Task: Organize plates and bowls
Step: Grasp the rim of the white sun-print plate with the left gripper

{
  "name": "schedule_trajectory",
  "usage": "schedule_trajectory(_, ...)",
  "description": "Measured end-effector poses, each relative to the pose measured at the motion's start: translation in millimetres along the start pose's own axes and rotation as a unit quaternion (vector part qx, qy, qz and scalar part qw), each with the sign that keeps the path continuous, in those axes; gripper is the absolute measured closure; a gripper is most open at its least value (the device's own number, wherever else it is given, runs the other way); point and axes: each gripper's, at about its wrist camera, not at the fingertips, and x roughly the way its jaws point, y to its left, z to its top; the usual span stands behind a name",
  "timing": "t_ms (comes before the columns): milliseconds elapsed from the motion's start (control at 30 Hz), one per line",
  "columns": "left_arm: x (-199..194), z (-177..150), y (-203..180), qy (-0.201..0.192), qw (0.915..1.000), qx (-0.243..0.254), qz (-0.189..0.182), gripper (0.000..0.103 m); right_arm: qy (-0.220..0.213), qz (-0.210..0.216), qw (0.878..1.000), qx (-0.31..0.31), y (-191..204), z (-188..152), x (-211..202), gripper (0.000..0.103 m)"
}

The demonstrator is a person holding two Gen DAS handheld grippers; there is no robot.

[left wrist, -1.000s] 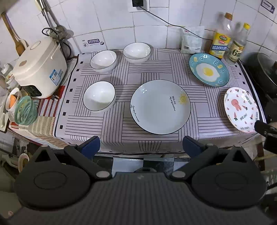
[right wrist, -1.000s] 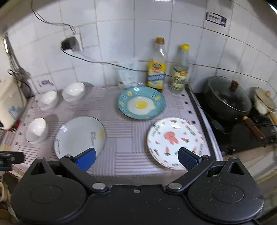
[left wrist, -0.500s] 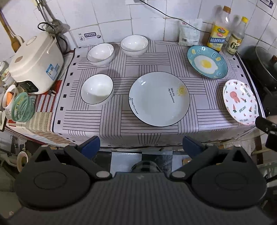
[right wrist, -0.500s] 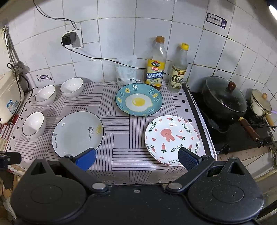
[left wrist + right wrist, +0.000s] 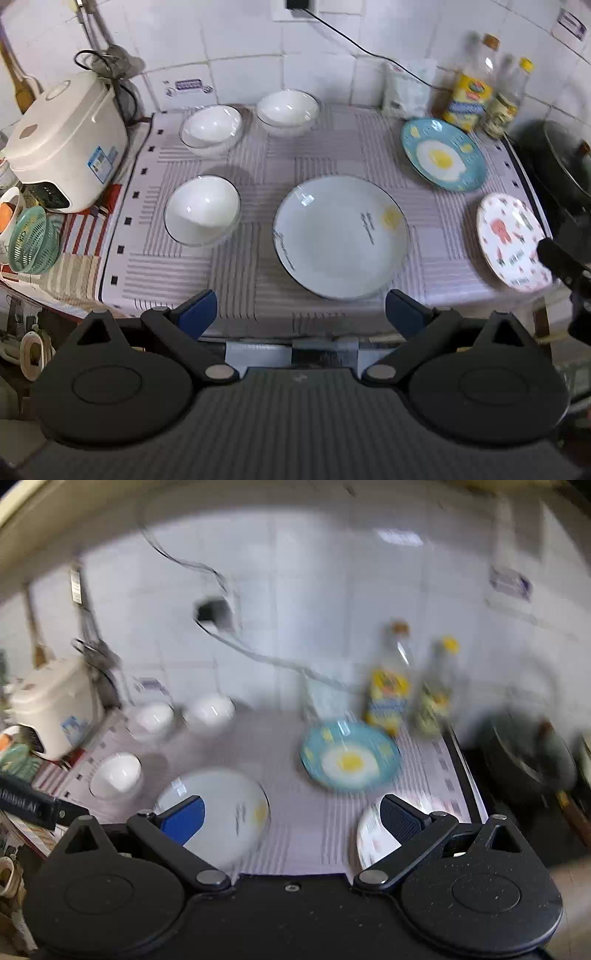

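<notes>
Grippers both spread wide, empty — left gripper (image 5: 301, 314) at big white plate's (image 5: 340, 236) 6 o'clock edge, right gripper (image 5: 291, 818) over striped counter (image 5: 295, 775). Pink plate (image 5: 373, 840) half-hidden, right view badly blurred.

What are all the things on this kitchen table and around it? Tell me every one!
bowls: 3, white; two at the back left, one nearer, front left
big plate: 1, white with a small sun; middle front
egg plate: 1, blue with a fried egg picture; back right
pink plate: 1, white with pink pictures; right edge
tablecloth: 1, striped; under all the dishes
rice cooker: 1, cream; left
basket: 1, green; far left
bottles: 2, yellow labels; back right by the wall
pot: 1, dark; far right
left gripper: 1, black with blue pads; open, empty
right gripper: 1, same; open, empty
</notes>
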Motion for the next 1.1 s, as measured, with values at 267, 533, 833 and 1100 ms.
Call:
schedule_trajectory(267, 59, 2, 25, -0.026, 0.9988, -0.04, -0.014, 0.004, -0.05, 0.067, 0.994, -0.067, -3, -17, 82, 0.011)
schedule_trajectory(533, 164, -1, 26, 0.04, 0.998, -0.039, -0.028, 0.036, 0.062, 0.148, 0.986, 0.037, -1, -63, 187, 0.03)
schedule_trajectory(833, 219, -13, 34, 0.071, 0.9931, -0.078, -0.052, 0.058, 0.112, 0.177, 0.972, 0.11, 1, -95, 225, 0.066)
schedule_trajectory(1100, 226, -14, 35, 0.048, 0.9911, -0.1, -0.074, 0.083, 0.117, 0.182, 0.967, 0.134, -10, -100, 233, 0.082)
